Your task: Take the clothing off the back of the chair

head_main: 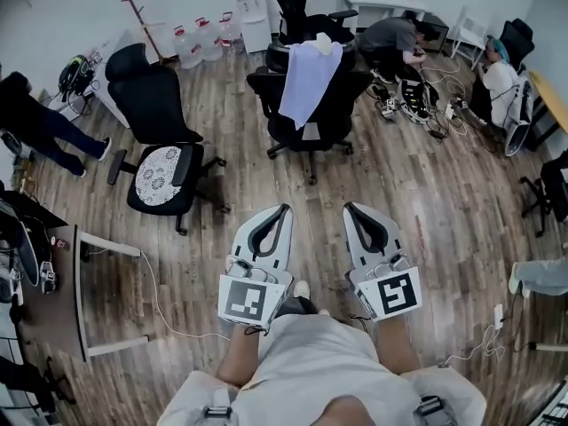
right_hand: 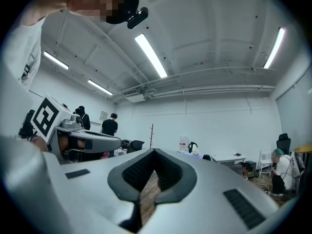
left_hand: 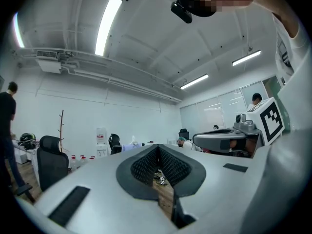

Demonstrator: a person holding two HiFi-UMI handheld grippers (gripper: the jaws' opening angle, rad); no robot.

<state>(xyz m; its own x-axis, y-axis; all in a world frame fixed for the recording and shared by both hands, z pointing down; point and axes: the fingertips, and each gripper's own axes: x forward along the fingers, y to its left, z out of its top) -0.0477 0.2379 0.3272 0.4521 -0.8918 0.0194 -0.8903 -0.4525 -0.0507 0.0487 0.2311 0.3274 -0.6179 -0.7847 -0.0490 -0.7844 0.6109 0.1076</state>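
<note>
Premises: an open office room with a wood-plank floor [head_main: 426, 193] and white walls, lit by ceiling strip lights [left_hand: 108, 26].

A black office chair [head_main: 312, 118] stands in the far middle of the floor, with its back toward the person holding the grippers. The clothing [head_main: 306, 78], a pale lilac garment, hangs draped over that chair's back and reaches down to about seat level. It is well apart from both grippers.

A second black chair [head_main: 155, 114] stands to the left, with a white patterned cushion [head_main: 160, 171] on its seat. A white table frame [head_main: 89, 291] sits at the near left. One person [head_main: 35, 122] in dark clothes is at the left edge, another [head_main: 395, 38] crouches at the far right among cables, and a third [head_main: 499, 78] sits beyond.

The left gripper [head_main: 284, 209] is held level over bare floor, with its jaws fully together and nothing between them. Its own view confirms this [left_hand: 158, 147].

The right gripper [head_main: 348, 208] is just beside it, likewise level, closed and empty, as its own view shows [right_hand: 154, 151]. Both point toward the draped chair.

Water bottles [head_main: 204, 35] are lined up against the far wall.
</note>
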